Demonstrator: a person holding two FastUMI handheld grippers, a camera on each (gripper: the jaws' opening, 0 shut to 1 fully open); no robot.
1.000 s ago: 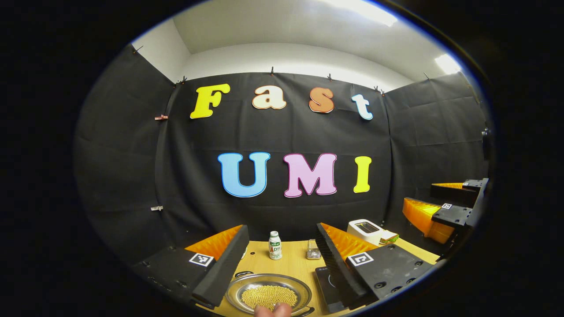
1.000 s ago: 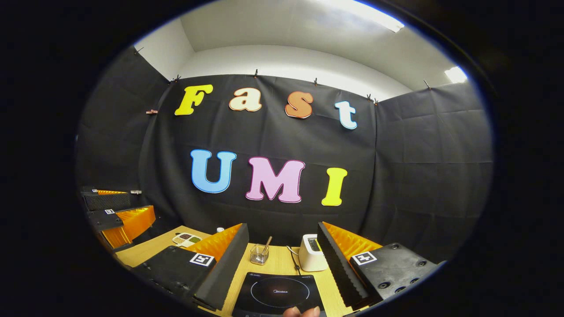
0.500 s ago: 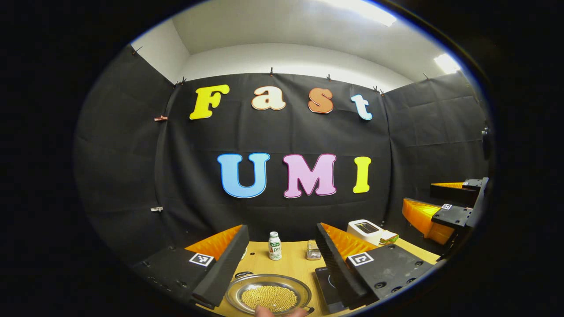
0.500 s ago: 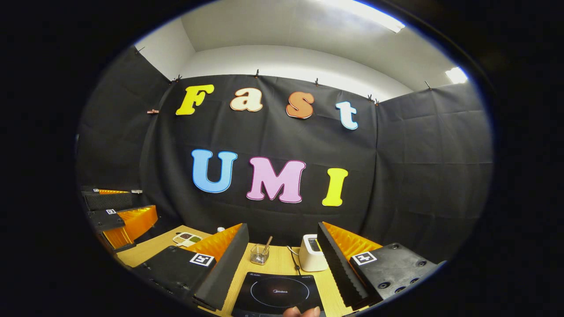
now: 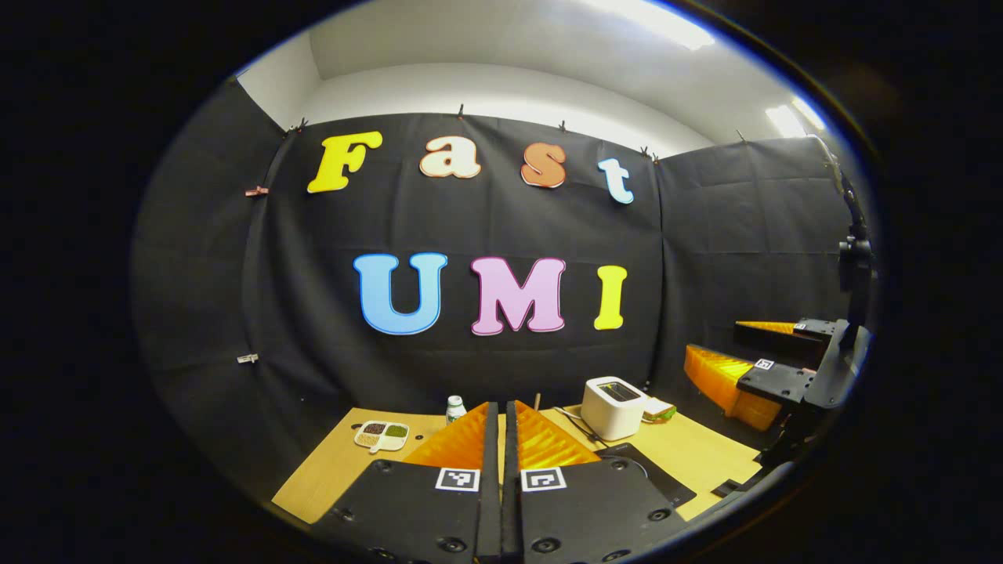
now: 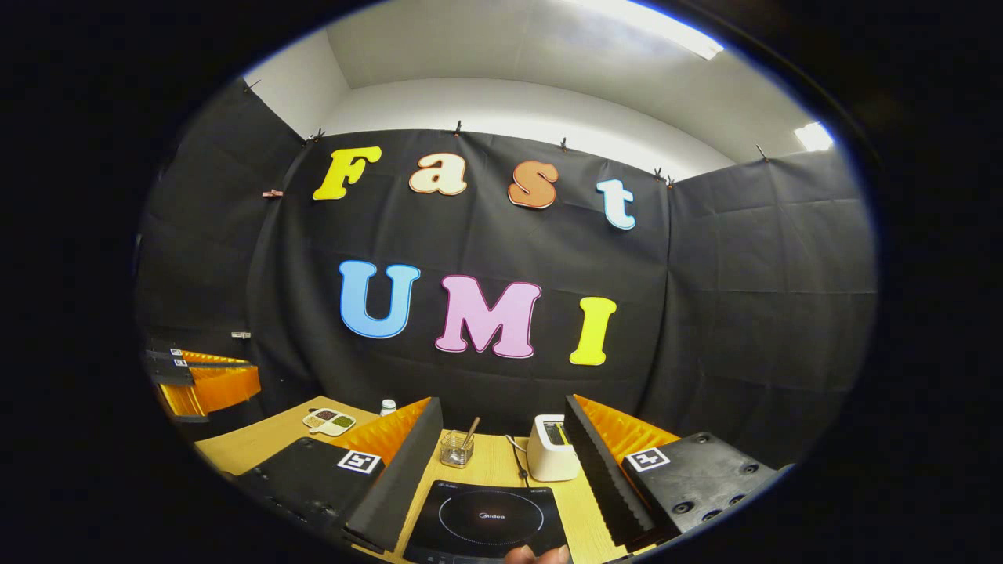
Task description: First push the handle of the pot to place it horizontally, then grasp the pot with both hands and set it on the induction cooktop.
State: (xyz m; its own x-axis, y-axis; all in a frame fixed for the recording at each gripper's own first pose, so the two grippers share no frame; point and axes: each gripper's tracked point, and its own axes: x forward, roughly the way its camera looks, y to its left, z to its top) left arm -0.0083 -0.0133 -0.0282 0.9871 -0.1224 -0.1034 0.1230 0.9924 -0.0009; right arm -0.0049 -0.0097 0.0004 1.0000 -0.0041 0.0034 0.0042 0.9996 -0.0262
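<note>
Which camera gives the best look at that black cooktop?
The right gripper view: the cooktop lies whole between the open fingers. The left gripper view shows just a corner beside its closed fingers.

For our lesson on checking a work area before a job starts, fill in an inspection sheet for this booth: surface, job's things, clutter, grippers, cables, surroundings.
Surface: wooden table, bare between the items.
Job's things: induction cooktop lies flat at the near edge, nothing on it.
Clutter: white toaster, glass cup with a stick in it, sectioned dish of grains, small bottle, all behind the cooktop or left of it.
Grippers: left gripper shut on nothing; right gripper open, above the cooktop.
Cables: dark cable runs beside the toaster.
Surroundings: black cloth wall, white ceiling with a light panel.
</note>
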